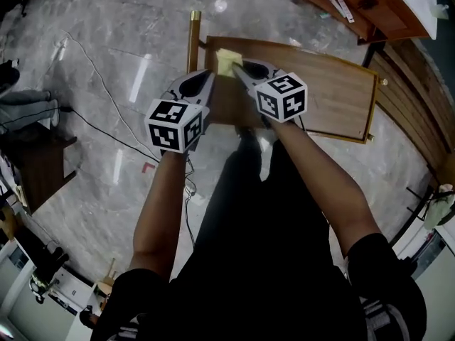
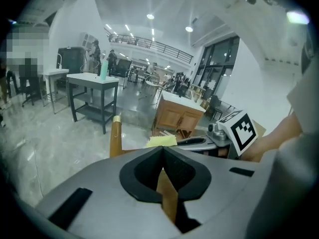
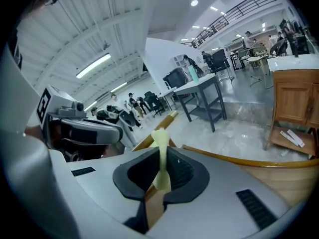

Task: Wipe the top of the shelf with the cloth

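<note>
The wooden shelf top (image 1: 323,91) lies below me, long and rimmed. A pale yellow cloth (image 1: 226,60) rests at its far left corner, and my right gripper (image 1: 238,68) is shut on the cloth's edge. In the right gripper view the cloth (image 3: 160,156) stands pinched as a thin fold between the black pads. My left gripper (image 1: 208,77) hovers just left of the cloth, over the shelf's left edge, shut with nothing in it. The left gripper view shows the cloth (image 2: 161,141) and the right gripper (image 2: 199,142) just ahead of the closed jaws.
A wooden post with a brass cap (image 1: 193,34) stands at the shelf's left corner. A wooden cabinet (image 1: 370,6) sits at the far right. A cable (image 1: 106,130) runs over the marble floor, with dark furniture (image 1: 35,162) at the left. A grey table (image 2: 92,91) stands farther off.
</note>
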